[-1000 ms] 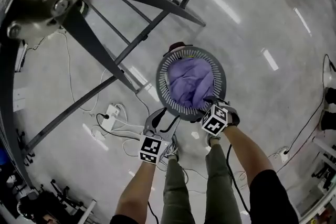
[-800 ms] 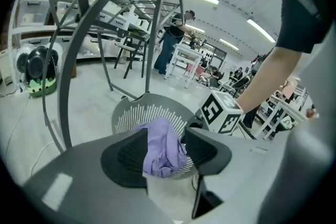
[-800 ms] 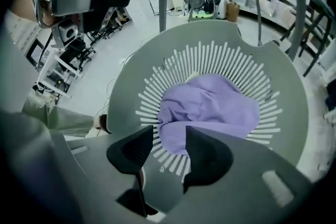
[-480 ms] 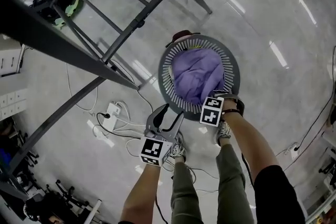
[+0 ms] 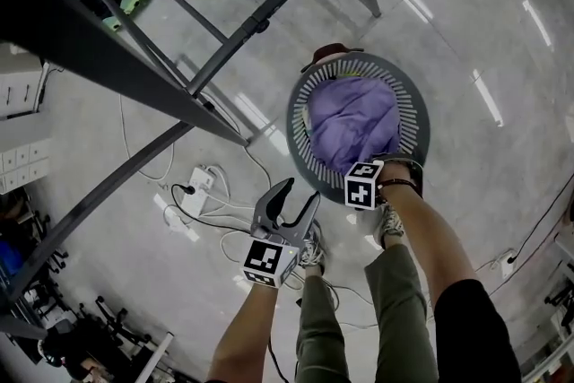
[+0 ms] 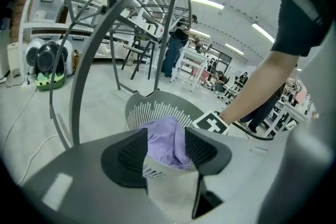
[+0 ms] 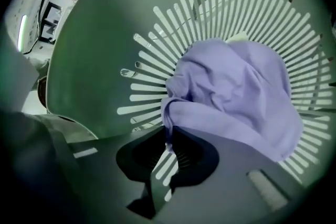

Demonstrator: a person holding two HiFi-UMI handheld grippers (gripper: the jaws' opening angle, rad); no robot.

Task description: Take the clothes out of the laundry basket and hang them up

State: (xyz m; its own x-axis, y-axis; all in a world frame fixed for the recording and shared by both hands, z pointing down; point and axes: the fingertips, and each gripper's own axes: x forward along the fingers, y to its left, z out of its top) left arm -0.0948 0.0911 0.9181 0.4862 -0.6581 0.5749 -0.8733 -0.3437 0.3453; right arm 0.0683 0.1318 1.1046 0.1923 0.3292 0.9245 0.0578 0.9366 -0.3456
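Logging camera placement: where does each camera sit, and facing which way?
Head view: on the head, steeply down at laundry basket, purple garment; arms, legs, left gripper, right gripper.
Left gripper view: on it, across the floor toward the basket; open jaws, right forearm.
Right gripper view: on it, down into the basket; jaws have just been closing on a garment fold.
All share basket, garment.

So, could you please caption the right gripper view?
Right claw, just closing, pinches the purple garment in the laundry basket.
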